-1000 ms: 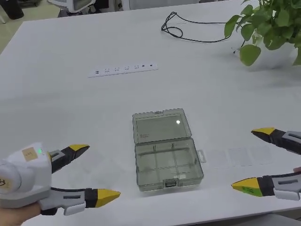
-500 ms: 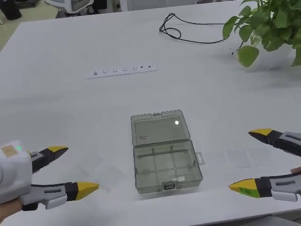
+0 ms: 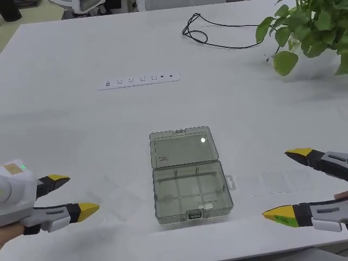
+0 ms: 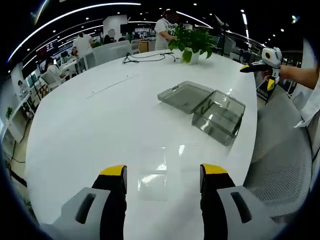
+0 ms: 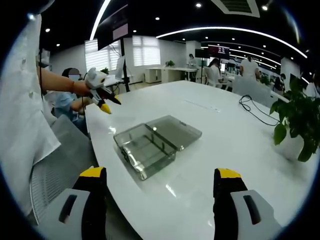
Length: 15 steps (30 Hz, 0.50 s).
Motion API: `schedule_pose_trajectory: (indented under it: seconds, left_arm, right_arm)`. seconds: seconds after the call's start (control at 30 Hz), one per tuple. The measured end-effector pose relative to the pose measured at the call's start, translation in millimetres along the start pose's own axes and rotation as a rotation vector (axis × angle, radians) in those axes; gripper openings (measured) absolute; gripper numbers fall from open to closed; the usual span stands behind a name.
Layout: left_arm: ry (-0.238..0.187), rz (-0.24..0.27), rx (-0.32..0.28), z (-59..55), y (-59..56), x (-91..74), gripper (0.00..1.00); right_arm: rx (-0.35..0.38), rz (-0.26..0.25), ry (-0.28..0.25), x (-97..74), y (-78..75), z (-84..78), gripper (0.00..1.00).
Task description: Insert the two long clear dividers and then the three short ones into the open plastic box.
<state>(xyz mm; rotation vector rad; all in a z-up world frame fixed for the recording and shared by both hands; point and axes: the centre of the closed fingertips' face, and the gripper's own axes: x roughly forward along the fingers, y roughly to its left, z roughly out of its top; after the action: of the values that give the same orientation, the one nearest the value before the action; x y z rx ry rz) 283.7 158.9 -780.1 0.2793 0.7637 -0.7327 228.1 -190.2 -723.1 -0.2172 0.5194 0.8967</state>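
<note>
The smoky clear plastic box (image 3: pixel 193 194) lies open in the middle of the white table, its lid (image 3: pixel 182 147) folded back flat; a grid of clear dividers stands inside it. Faint clear sheets (image 3: pixel 283 181) lie on the table just right of the box. My right gripper (image 3: pixel 275 185) hovers open beside them, nothing between its fingers. My left gripper (image 3: pixel 82 193) is open well left of the box. In the left gripper view, the left gripper (image 4: pixel 163 170) stands over a clear sheet (image 4: pixel 152 177), the box (image 4: pixel 217 117) beyond. The right gripper view has the right gripper (image 5: pixel 160 173) facing the box (image 5: pixel 145 147).
A white power strip (image 3: pixel 138 80) lies behind the box. A black cable (image 3: pixel 217 35) and a potted plant (image 3: pixel 307 27) sit at the far right. The table's near edge runs just below both grippers. A mesh chair (image 4: pixel 285 165) stands by the table.
My left gripper has drawn back to the left, away from the box, still open. The right gripper and the box have kept their places.
</note>
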Motion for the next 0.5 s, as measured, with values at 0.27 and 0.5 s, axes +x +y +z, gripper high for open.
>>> schedule_pose_trajectory:
  seconds: [0.27, 0.5]
  left_arm:
    - [0.088, 0.013, 0.012, -14.2, 5.8, 11.4, 0.5]
    - [0.179, 0.017, 0.019, -27.5, 8.8, 22.1, 0.46]
  right_arm:
    - [0.01, -0.001, 0.001, 0.6, 1.0, -1.7, 0.88]
    - [0.018, -0.004, -0.001, 1.3, 0.6, -2.2, 0.87]
